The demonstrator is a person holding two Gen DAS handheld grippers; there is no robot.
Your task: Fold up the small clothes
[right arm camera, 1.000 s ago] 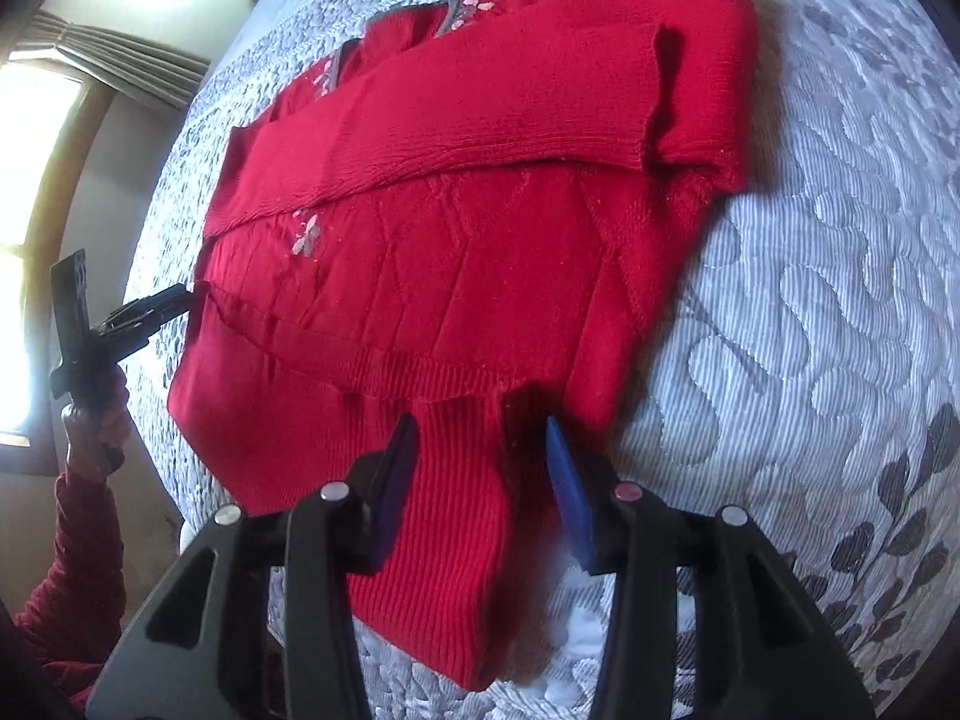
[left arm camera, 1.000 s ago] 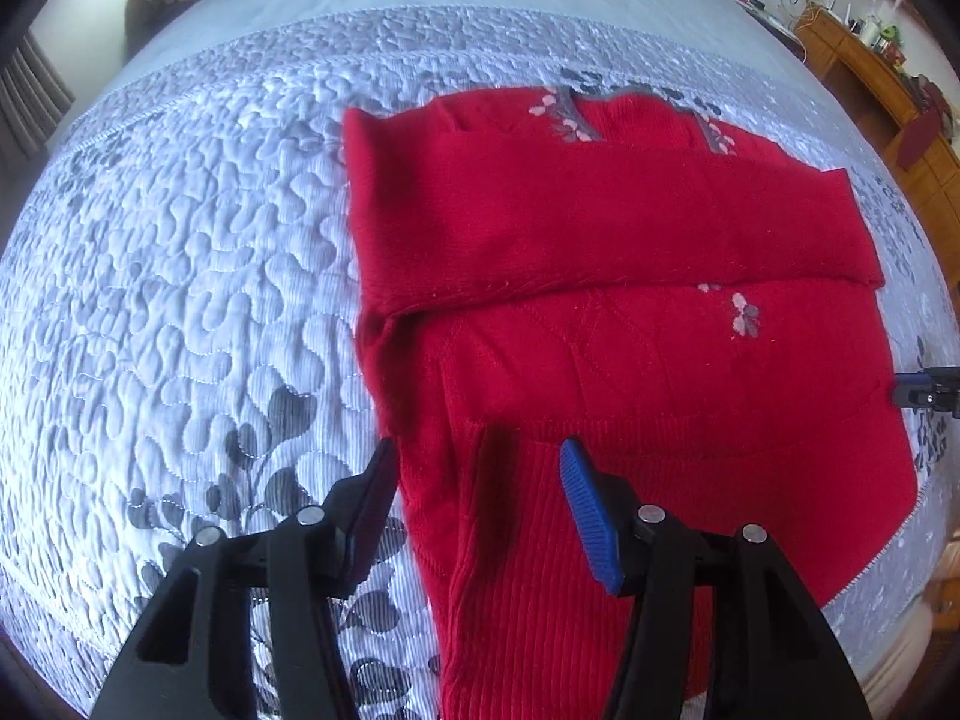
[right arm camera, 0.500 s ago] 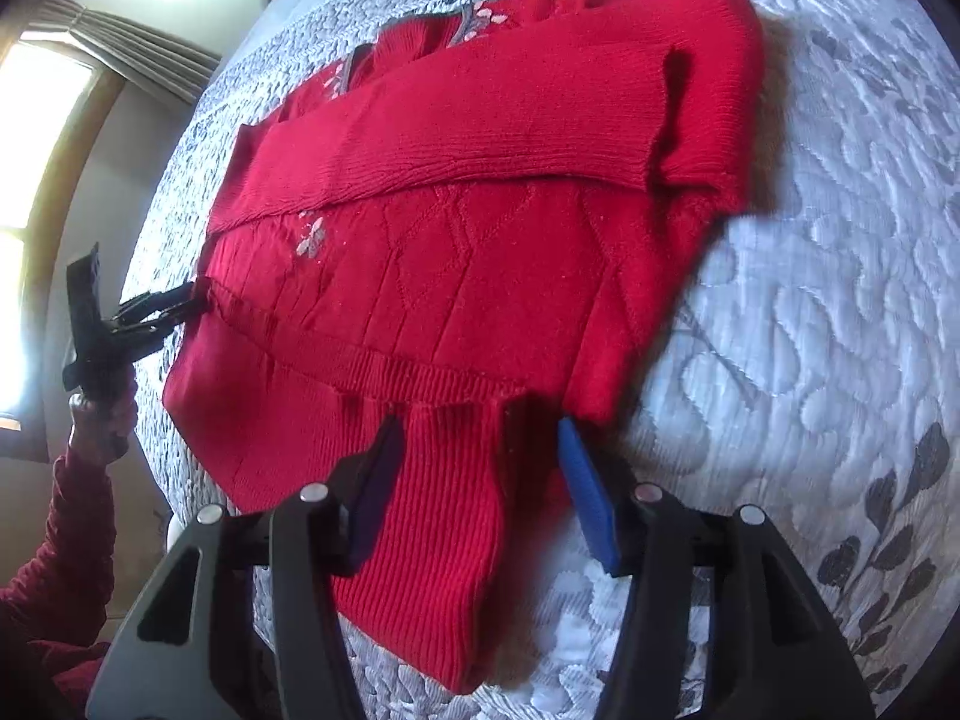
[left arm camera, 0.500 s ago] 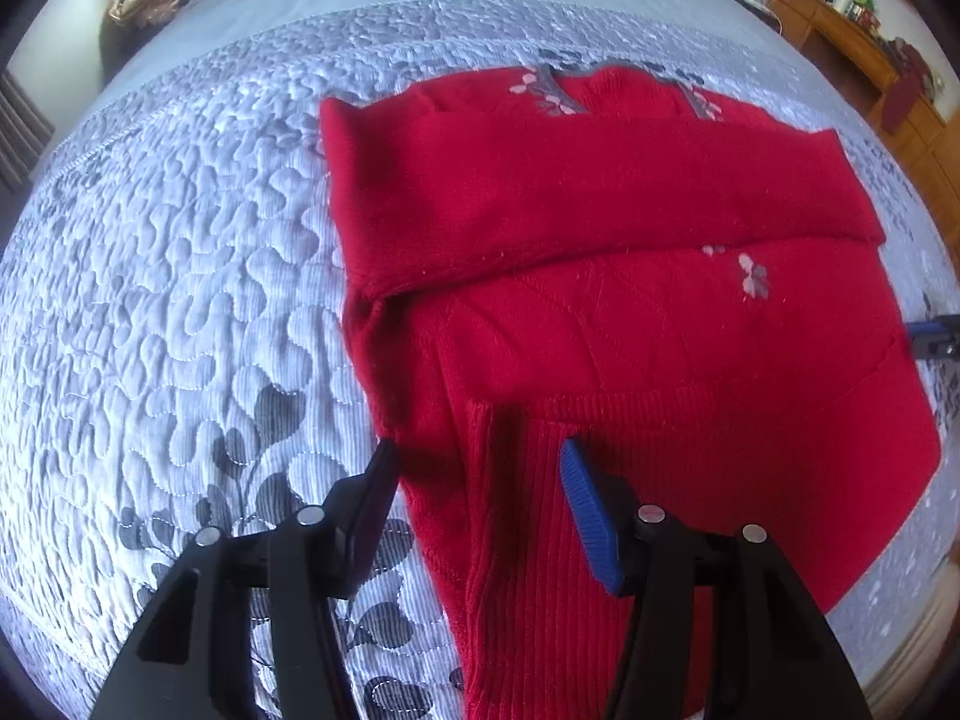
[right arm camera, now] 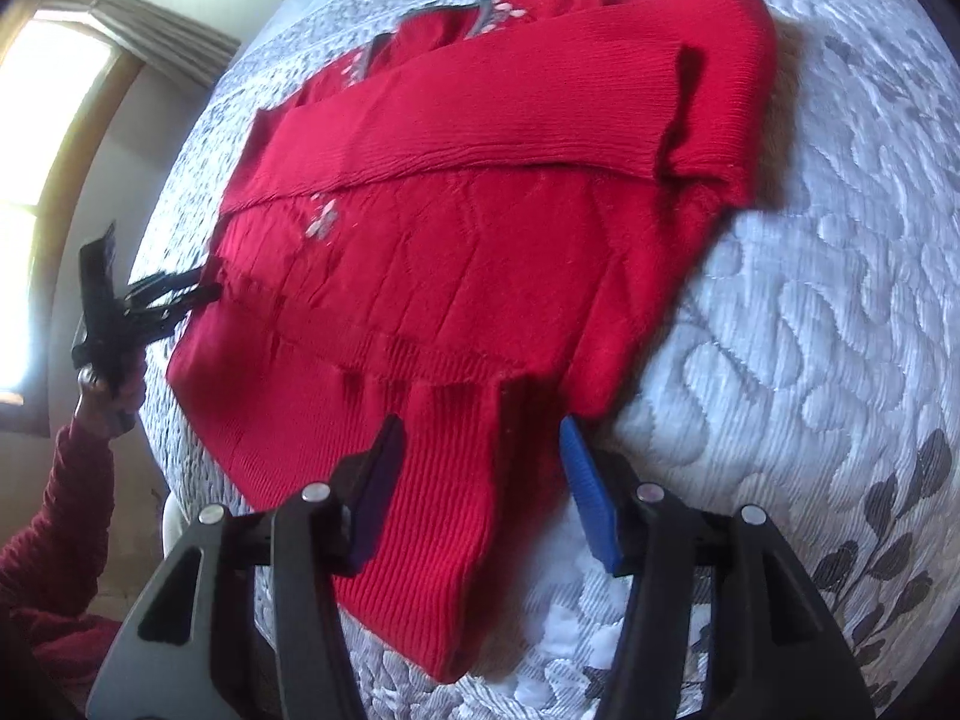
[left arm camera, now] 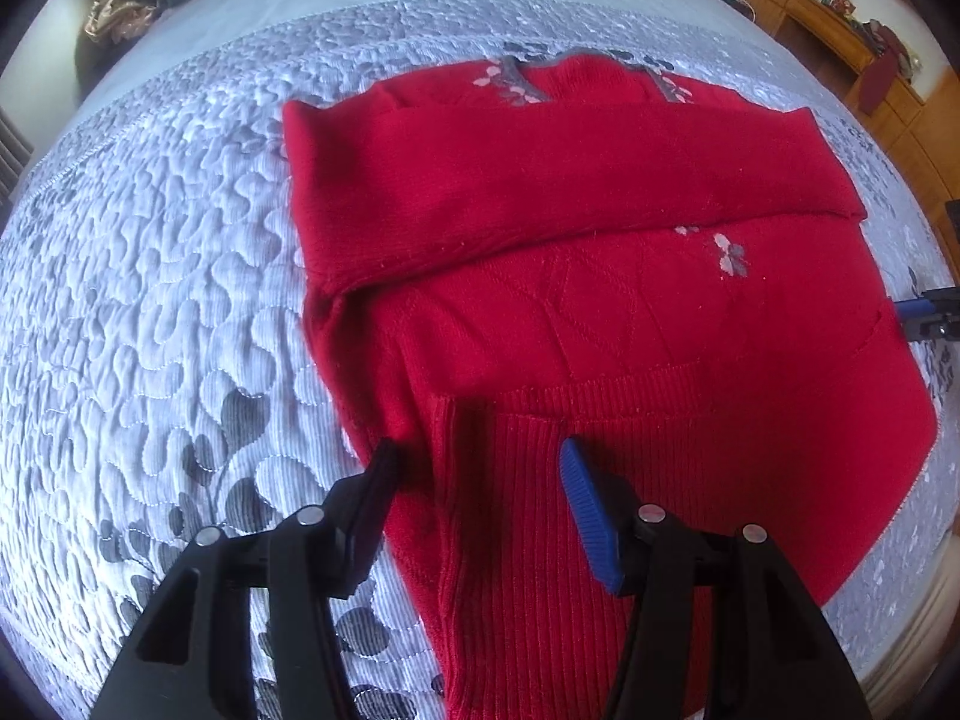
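Sweater hem between both grippers' open jaws

Both grippers are held low with jaws spread apart.

The left gripper is seen from its own camera with a wide gap between its black finger and blue-padded finger; nothing is clamped between them. The right gripper is posed likewise, its jaws parted. In the right wrist view the left gripper is also seen far off, gripped by the left hand in a dark red sleeve; at that range its jaws appear nearly together, though this cannot be judged surely.
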